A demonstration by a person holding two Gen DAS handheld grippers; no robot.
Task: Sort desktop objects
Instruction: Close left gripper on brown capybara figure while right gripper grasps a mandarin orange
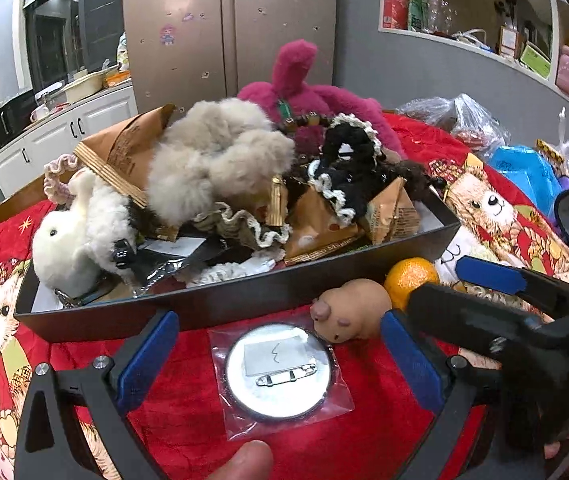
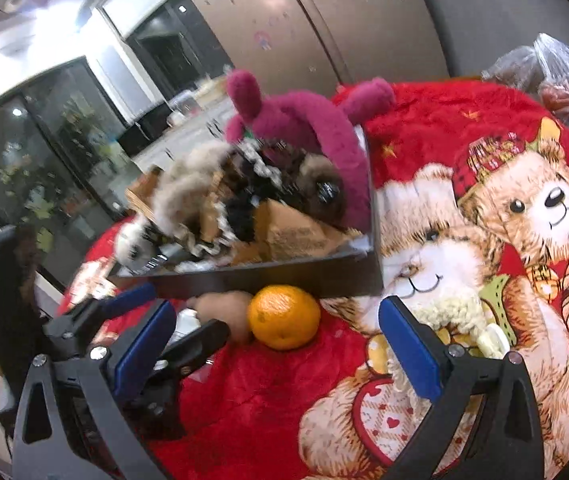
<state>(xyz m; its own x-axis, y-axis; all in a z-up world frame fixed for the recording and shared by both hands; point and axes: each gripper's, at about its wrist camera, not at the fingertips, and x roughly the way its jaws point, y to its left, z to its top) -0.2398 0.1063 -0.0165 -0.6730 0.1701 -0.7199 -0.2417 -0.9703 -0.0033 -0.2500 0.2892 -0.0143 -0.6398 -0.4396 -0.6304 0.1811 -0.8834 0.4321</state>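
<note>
One orange (image 1: 411, 280), one tan squishy animal toy (image 1: 350, 309), one bagged pin badge (image 1: 277, 368), one dark box (image 1: 212, 300) and two blue-padded grippers are counted on the blanket.

Both wrist cameras look forward, low and close over the red tablecloth (image 1: 188, 432), toward the dark box (image 1: 244, 300). The 2 views share the box, the orange (image 2: 283, 317) and the fridge (image 1: 228, 20) behind.

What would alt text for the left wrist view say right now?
The open left gripper brackets a round pin badge in a clear sleeve on the red blanket. Beyond lie a tan squishy toy, an orange, and a black tray heaped with plush toys; the open right gripper reaches in from the right.
</note>
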